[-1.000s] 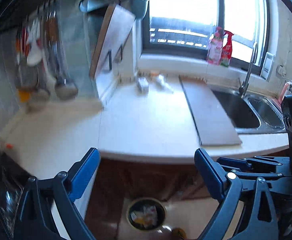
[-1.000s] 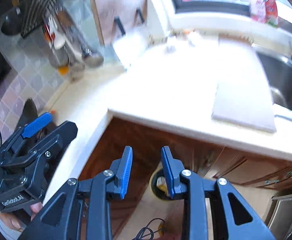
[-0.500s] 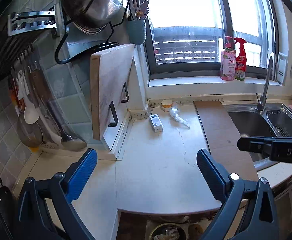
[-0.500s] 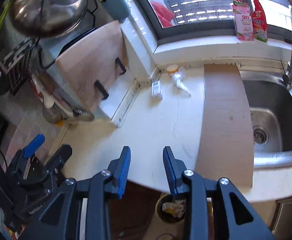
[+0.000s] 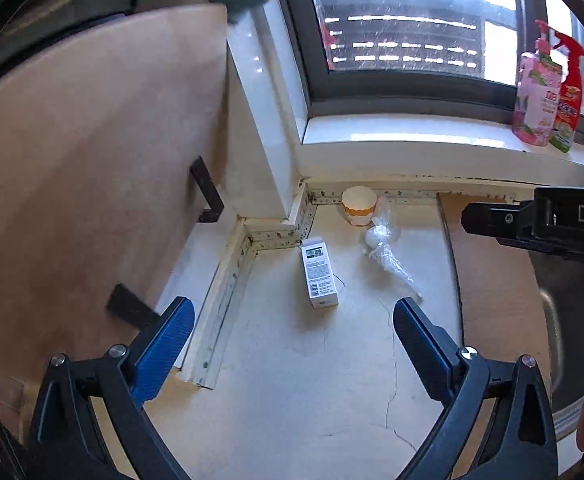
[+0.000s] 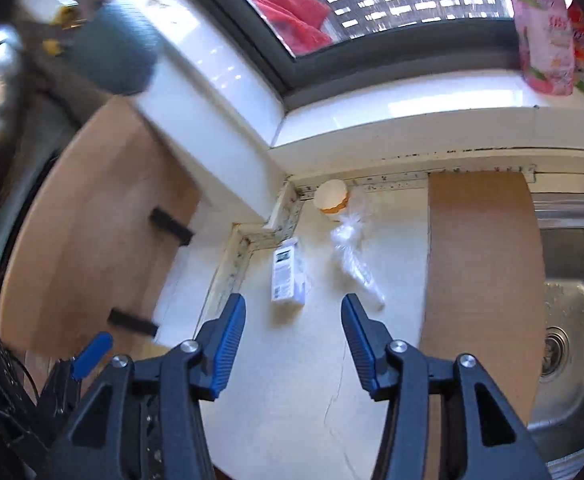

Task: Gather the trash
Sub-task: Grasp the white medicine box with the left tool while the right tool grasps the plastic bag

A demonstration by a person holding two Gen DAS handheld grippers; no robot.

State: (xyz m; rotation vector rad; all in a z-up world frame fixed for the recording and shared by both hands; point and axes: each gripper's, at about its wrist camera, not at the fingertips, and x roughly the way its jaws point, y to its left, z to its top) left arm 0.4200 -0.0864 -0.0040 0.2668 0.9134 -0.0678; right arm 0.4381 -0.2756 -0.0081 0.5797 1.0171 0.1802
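Note:
Three bits of trash lie in the counter's back corner: a small white box (image 5: 319, 274) (image 6: 289, 277), a crumpled clear plastic bag (image 5: 386, 251) (image 6: 354, 258), and an orange-and-white paper cup (image 5: 359, 205) (image 6: 332, 197) against the wall. My left gripper (image 5: 293, 328) is open and empty, just short of the box. My right gripper (image 6: 293, 334) is open and empty, just short of the box and the bag; its body shows at the right of the left wrist view (image 5: 540, 224).
A wooden cutting board (image 5: 92, 184) leans on the left wall. A brown board (image 6: 484, 280) lies beside the sink (image 6: 572, 320) on the right. Two spray bottles (image 5: 544, 96) stand on the window sill. The cream counter (image 5: 312, 380) is cracked.
Both grippers have moved forward over the counter towards the back corner, so the trash is much nearer. The right gripper has opened wider. The floor bin has left view.

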